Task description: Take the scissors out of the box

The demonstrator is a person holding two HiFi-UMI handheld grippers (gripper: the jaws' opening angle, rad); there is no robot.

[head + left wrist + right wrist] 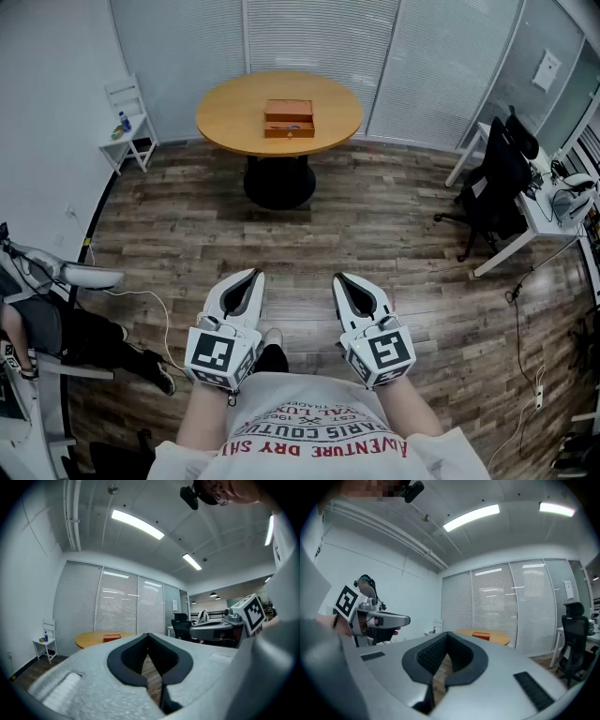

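A small wooden box (289,118) sits in the middle of a round wooden table (234,117) far across the room. Its contents are too small to make out, and I see no scissors. Both grippers are held close to my body, level and side by side, far from the table. My left gripper (255,274) is shut with nothing in it, and so is my right gripper (339,277). In the left gripper view the box (112,638) shows beyond the closed jaws. In the right gripper view the box (481,633) lies on the table (497,638) straight ahead.
Wood-plank floor (375,234) stretches between me and the table. A black office chair (497,178) and a white desk (544,211) stand at the right. A small white shelf (129,122) stands at the left wall, and a seated person (66,333) is at my near left.
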